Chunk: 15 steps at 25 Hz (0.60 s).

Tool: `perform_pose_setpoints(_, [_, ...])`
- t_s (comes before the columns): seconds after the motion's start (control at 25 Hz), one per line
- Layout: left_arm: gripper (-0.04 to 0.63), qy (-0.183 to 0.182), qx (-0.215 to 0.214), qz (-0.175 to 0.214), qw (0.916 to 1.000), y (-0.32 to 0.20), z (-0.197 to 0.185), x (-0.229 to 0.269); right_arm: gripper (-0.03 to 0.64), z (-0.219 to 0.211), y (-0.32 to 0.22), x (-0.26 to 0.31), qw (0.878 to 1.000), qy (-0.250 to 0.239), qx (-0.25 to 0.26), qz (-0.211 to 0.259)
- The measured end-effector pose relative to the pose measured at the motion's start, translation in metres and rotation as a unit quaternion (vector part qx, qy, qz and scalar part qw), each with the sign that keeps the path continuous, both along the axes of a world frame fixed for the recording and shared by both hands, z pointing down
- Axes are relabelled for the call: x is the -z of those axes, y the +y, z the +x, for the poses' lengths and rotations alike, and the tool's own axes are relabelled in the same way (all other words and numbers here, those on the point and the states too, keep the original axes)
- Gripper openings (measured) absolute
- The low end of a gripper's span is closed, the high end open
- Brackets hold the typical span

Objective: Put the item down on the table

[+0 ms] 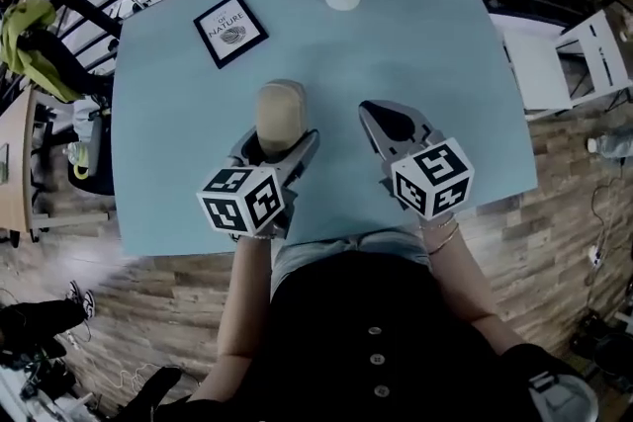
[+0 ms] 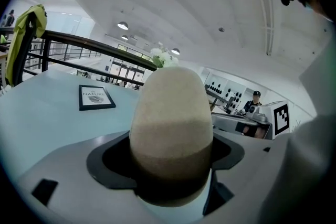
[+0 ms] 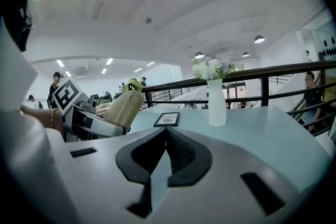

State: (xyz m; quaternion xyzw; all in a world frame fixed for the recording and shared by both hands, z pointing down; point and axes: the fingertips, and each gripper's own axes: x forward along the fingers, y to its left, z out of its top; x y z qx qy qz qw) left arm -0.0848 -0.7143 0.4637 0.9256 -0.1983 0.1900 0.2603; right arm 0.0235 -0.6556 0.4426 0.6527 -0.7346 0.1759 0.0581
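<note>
Beige item (image 1: 282, 109) in left gripper (image 1: 279, 145), seemingly airborne.

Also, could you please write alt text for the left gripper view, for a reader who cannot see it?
The left gripper has its jaws shut on a beige egg-shaped item, darker toward its base, which fills the middle of the view. Behind it are a pale blue table with a framed card at left, and white flowers.
</note>
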Motion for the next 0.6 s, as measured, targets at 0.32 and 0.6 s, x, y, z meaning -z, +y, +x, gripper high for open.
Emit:
perform_pose_setpoints(0.32, [0.414, 0.002, -0.039, -0.007, 0.9992, -0.020, -0.002, -0.006, 0.003, -0.009, -0.016, -0.013, 0.999, 0.006, -0.031, -0.016])
perform_pose_setpoints(0.6, [0.414, 0.002, -0.056, -0.017, 0.9983, -0.024, -0.011, -0.016, 0.003, -0.024, -0.025, -0.019, 0.999, 0.012, -0.036, -0.023])
